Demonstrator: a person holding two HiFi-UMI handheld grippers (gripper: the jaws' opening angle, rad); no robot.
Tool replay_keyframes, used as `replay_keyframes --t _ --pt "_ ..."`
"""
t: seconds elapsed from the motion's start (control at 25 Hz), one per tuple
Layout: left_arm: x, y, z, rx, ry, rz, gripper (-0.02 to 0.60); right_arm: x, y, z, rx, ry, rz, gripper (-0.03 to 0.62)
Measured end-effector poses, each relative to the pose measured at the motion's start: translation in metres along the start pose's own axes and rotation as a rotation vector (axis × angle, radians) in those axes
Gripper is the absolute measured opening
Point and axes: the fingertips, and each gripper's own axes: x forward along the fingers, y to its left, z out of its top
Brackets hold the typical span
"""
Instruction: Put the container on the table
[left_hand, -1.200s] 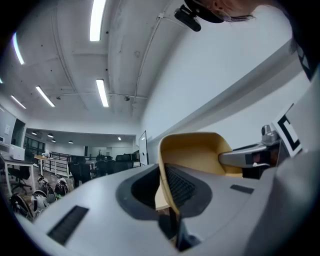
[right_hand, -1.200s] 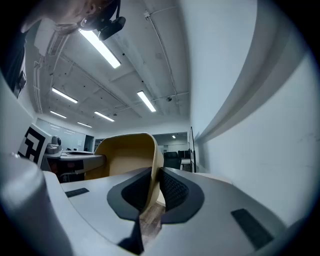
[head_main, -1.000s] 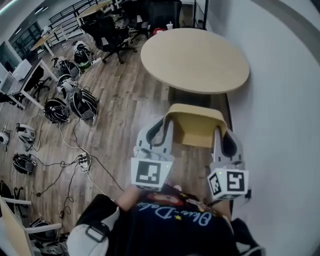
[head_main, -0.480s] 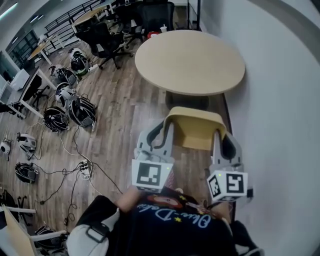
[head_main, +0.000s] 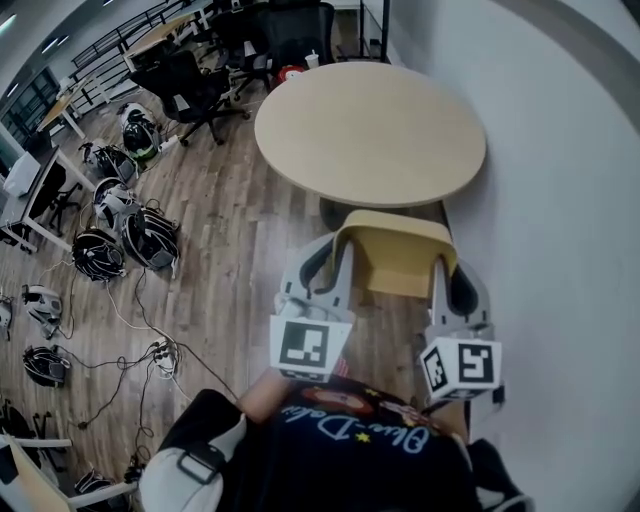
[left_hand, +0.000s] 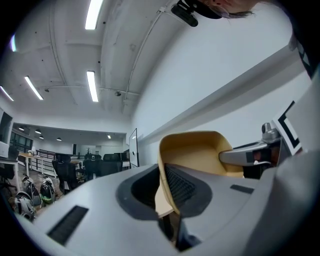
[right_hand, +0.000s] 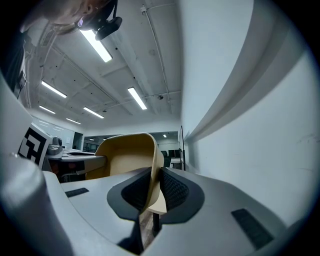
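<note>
A tan open container (head_main: 396, 256) hangs in the air between both grippers, just short of the round beige table (head_main: 370, 130). My left gripper (head_main: 335, 258) is shut on the container's left wall (left_hand: 167, 172). My right gripper (head_main: 440, 268) is shut on its right wall (right_hand: 154, 172). Both grippers point level. In the left gripper view the container's hollow inside (left_hand: 200, 152) faces the camera, with the right gripper (left_hand: 250, 156) beyond it. The tabletop edge (right_hand: 159, 204) shows low between the right gripper's pads.
A white wall (head_main: 560, 200) runs close along the right. Black office chairs (head_main: 190, 75) stand behind the table. Helmets (head_main: 145, 235) and cables (head_main: 150, 350) lie on the wooden floor at the left. A red thing (head_main: 290, 72) sits past the table's far edge.
Both grippers and the container have moved toward the round table, which now lies closer and lower in the head view. The grip on both walls is unchanged.
</note>
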Motion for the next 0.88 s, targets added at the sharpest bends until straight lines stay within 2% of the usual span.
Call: replay_keyframes --t 0.56,0.76,0.88 --pt "0.102 0.088 -0.030 -0.046 0.008 -0.012 0.029 0.137 0.002 -0.008 -0.066 0.056 -0.010 0.037" --pt "0.140 0.126 -0.032 -0.038 0.010 -0.041 0.029 0.188 0.006 -0.007 -0.067 0.063 -0.031 0.037" --pt "0.160 0.145 -0.031 -0.061 0.006 -0.053 0.029 0.213 0.007 -0.006 -0.065 0.077 -0.052 0.037"
